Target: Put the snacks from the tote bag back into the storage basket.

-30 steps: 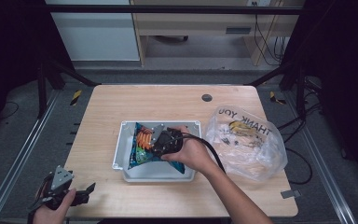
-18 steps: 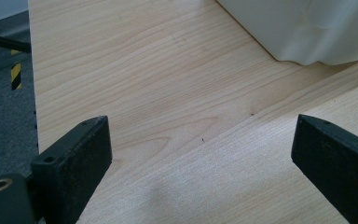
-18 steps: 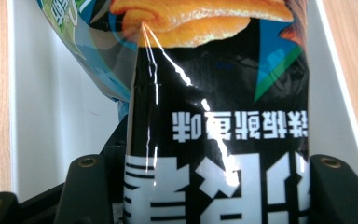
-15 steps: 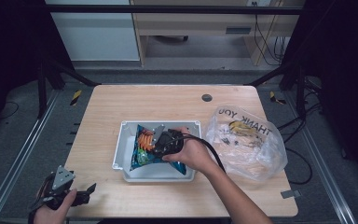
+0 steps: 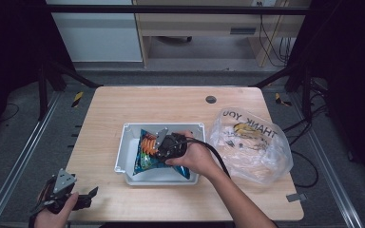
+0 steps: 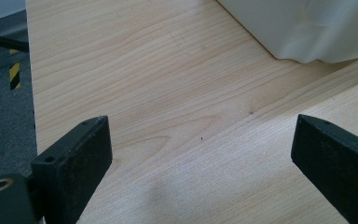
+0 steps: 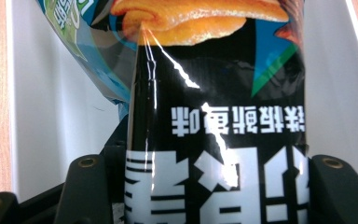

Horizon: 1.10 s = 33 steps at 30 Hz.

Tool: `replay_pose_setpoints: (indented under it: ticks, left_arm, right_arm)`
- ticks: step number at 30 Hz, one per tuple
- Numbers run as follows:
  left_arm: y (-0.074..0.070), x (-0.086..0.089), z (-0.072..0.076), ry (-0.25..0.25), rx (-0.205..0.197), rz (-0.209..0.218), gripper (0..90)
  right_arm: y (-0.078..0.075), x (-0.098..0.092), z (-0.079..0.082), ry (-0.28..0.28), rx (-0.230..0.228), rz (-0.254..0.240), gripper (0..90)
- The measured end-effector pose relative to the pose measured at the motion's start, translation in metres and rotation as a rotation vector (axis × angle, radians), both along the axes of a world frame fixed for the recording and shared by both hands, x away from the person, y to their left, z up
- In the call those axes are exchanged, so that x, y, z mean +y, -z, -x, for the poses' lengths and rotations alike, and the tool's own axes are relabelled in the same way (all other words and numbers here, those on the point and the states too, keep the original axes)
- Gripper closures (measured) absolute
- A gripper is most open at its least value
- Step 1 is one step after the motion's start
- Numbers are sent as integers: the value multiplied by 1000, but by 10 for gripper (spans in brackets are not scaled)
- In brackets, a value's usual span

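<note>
Snack bag (image 5: 145, 159) shifted inside tray (image 5: 123, 156)

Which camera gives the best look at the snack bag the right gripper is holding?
The right gripper view: the snack bag sits close between the jaws, its print readable. The high view shows the bag small, in the white tray, partly under the right gripper.

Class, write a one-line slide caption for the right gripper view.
Right gripper shut on a black snack bag over the white tray.
</note>
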<state>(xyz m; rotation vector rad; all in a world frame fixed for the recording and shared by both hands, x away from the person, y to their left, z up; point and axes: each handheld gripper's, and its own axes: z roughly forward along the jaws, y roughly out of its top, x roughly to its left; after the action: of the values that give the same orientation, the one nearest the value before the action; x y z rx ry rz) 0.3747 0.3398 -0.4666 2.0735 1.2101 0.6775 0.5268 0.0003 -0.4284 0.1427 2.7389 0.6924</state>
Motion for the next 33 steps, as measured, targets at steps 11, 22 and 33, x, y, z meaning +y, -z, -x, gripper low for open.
replay_pose_setpoints:
  ticks: [11, 22, 33]
  left_arm:
    - [0, -1, 0, 6, 3, -3, 47]
    - [1, -2, 0, 10, 8, -9, 47]
    - [1, -3, -1, 14, 14, -13, 46]
  right_arm:
    - [1, -1, 1, 4, 3, -20, 398]
    - [0, 2, 0, 10, 0, -32, 368]
    - [2, 4, 1, 17, -8, -13, 319]
